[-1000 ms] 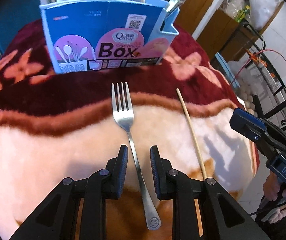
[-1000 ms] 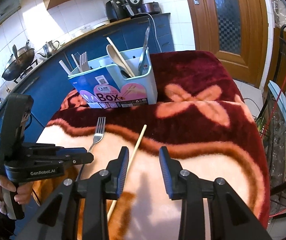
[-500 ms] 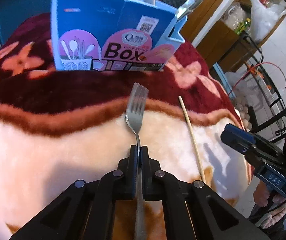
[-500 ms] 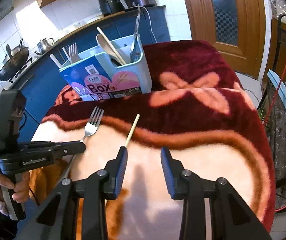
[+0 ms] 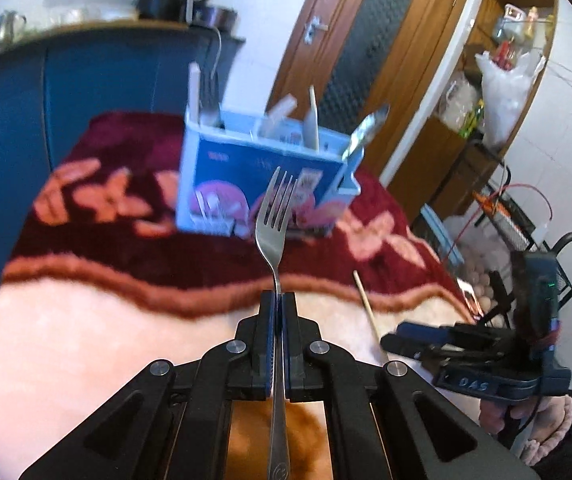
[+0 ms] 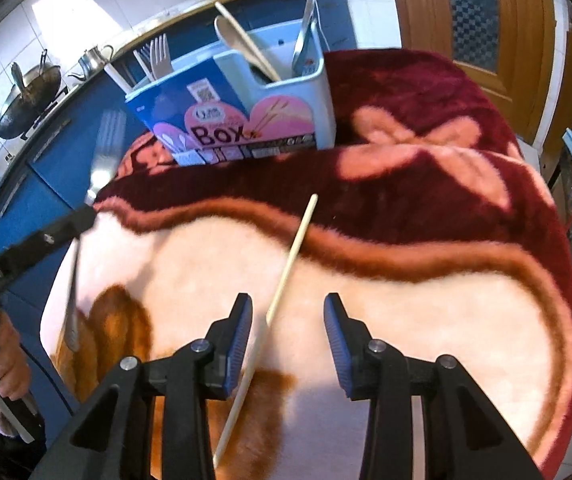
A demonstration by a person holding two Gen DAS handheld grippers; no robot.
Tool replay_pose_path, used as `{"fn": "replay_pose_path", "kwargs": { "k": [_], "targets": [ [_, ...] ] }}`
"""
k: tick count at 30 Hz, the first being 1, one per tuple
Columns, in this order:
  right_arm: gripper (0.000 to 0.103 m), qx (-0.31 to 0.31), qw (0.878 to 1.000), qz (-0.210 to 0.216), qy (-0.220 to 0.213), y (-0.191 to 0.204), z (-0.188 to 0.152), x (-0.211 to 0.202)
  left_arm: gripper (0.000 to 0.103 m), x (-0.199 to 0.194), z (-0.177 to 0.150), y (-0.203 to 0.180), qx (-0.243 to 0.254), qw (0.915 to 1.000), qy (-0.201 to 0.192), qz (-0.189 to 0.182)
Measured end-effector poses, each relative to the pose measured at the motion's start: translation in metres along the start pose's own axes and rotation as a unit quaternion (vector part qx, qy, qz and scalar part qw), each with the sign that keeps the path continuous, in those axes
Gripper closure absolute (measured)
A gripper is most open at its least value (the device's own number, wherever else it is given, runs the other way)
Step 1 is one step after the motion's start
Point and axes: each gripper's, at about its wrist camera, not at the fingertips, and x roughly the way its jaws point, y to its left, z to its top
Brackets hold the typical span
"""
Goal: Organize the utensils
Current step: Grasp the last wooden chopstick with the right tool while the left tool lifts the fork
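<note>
Fork [image 5: 273,216], flat on the blanket [image 5: 85,320] a second ago, is now clamped by its handle in the closed left gripper [image 5: 277,304] and has been lifted clear, tines aimed at the box [image 5: 221,176] ahead. One utensil is thus judged ready for stowing. Chopstick [image 6: 286,276] is left lying between the parted jaws of the right gripper [image 6: 288,320], which have just been widening, pads off it.

Your left gripper [image 5: 277,304] is black with blue-lined pads and silver screws. Your right gripper [image 6: 288,332] matches; its dark-blue handle reads "DAS". A fuzzy pink sleeve [image 5: 550,436] covers your right wrist.
</note>
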Motion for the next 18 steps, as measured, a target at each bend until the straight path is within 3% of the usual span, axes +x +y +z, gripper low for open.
{"fn": "replay_pose_path", "kwargs": {
  "k": [13,15,17,18],
  "targets": [
    [0.063,-0.011,0.999,-0.027,0.039,0.013,0.016,0.018,0.100,-0.034,0.001,0.006,0.009,0.9971,-0.076,0.004],
    [0.070,-0.012,0.998,-0.039,0.044,0.013,0.020,0.020,0.100,-0.037,0.002,0.007,0.008,0.9963,-0.085,0.004],
    [0.086,-0.009,0.998,-0.049,0.045,0.011,0.022,0.023,0.100,-0.041,0.004,0.008,0.008,0.9952,-0.098,0.003],
    [0.090,-0.007,0.998,-0.050,0.045,0.009,0.023,0.023,0.100,-0.042,0.005,0.008,0.009,0.9948,-0.102,0.004]
  ]
}}
